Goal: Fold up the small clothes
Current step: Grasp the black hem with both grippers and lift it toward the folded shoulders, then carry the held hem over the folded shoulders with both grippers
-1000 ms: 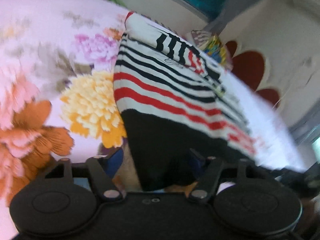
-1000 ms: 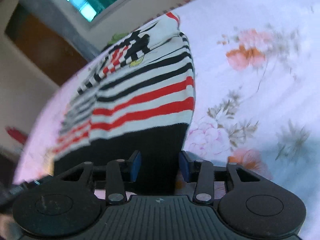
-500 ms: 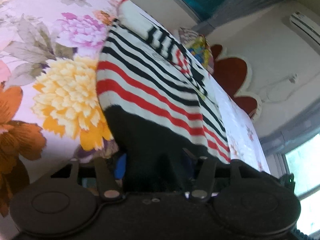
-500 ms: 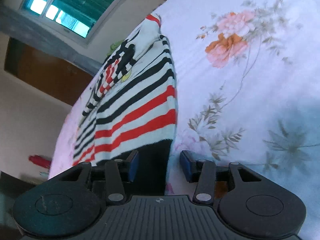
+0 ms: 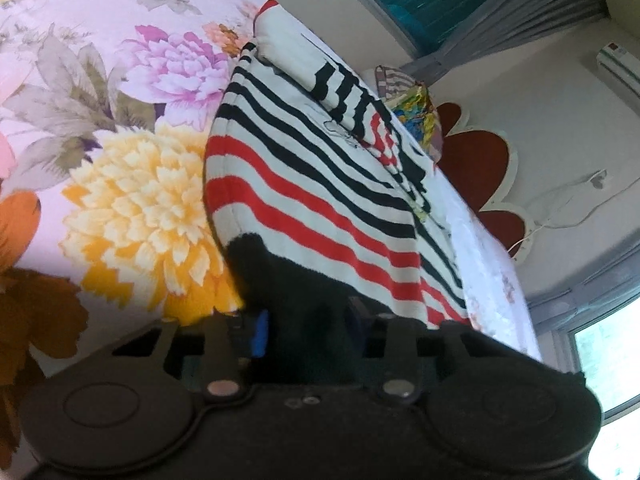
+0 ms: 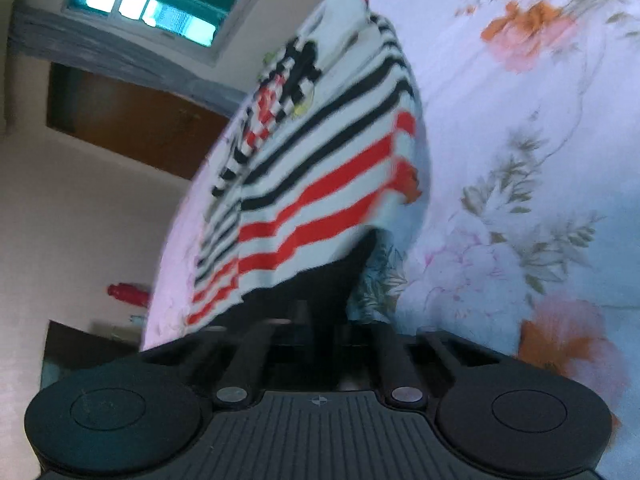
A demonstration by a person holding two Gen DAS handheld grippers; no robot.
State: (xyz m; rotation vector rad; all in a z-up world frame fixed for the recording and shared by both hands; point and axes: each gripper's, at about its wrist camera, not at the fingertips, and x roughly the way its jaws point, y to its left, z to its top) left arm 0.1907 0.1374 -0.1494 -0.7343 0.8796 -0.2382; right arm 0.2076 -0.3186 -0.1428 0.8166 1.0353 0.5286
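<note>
A small knitted garment (image 5: 320, 184) with white, black and red stripes and a black hem lies flat on a floral bedsheet (image 5: 100, 60). My left gripper (image 5: 308, 320) is at the hem's near left corner. Its jaws are closing, and the black hem fills the gap between the pads. In the right wrist view the same garment (image 6: 320, 184) runs away from me over the sheet (image 6: 520, 140). My right gripper (image 6: 320, 320) is closing on the hem's near right corner, pinched tight on the black cloth. That corner is raised a little off the sheet.
A colourful patterned bundle (image 5: 416, 116) lies beyond the garment at the bed's far end. Behind it a red flower-shaped panel (image 5: 476, 160) stands against the wall. A brown door (image 6: 132, 120) and a window (image 6: 152, 4) lie past the bed's left edge.
Both grippers moved in low onto the black hem and their jaws narrowed from wide apart to pinching it. The right corner of the hem has lifted and wrinkled.
</note>
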